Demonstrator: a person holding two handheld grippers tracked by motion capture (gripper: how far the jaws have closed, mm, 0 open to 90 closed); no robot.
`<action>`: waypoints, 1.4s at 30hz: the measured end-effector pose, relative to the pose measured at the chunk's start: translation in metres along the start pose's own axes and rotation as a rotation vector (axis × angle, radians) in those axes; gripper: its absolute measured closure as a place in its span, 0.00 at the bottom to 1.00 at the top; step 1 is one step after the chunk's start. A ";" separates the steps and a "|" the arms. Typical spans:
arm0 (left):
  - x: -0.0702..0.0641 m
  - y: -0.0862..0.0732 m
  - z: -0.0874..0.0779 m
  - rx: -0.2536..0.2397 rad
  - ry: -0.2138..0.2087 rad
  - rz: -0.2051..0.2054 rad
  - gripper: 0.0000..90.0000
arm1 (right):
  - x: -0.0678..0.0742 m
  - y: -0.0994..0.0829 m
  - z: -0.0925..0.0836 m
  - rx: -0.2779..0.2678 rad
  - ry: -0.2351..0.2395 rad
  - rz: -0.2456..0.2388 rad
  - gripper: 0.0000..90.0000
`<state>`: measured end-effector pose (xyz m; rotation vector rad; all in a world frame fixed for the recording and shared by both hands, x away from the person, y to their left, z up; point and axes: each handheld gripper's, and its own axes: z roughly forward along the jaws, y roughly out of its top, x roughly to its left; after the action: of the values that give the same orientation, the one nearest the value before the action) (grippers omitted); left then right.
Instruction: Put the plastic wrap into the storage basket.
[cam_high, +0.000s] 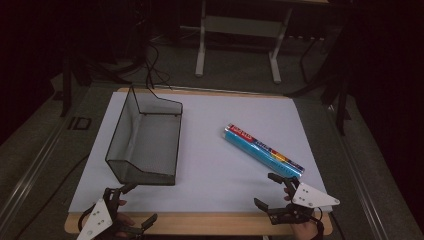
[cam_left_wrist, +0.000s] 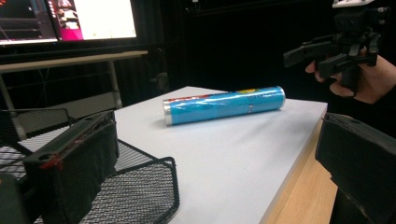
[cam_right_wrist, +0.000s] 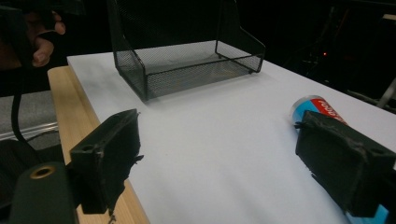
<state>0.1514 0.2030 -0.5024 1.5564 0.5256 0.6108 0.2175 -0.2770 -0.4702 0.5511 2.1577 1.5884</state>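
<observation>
Both claws, left (cam_high: 131, 206) and right (cam_high: 274, 190), gape empty near blue tube (cam_high: 263, 150), lettering unreadable.

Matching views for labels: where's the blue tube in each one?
High view: blue tube right of centre, lying diagonally on the white sheet.
Left gripper view: upper centre, lying sideways.
Right gripper view: right edge, behind the right jaw.
Shared landmark: mesh tray.

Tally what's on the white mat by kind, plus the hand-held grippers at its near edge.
Black mesh tray: 1
Blue tube: 1
Hand-held grippers: 2, left hand-held gripper, right hand-held gripper
Total: 4
</observation>
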 end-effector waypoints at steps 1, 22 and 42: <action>0.000 0.000 0.001 0.002 -0.004 0.002 0.00 | 0.000 0.001 -0.001 0.006 0.000 0.000 0.18; 0.000 -0.001 0.003 0.003 -0.023 -0.002 0.00 | -0.002 0.020 -0.004 0.140 0.021 0.084 0.11; -0.003 -0.002 0.002 0.009 -0.029 -0.001 0.00 | -0.052 0.049 0.018 0.303 -0.025 0.010 0.14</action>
<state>0.1511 0.1996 -0.5045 1.5711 0.5074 0.5848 0.2741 -0.2768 -0.4232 0.6690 2.3949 1.2571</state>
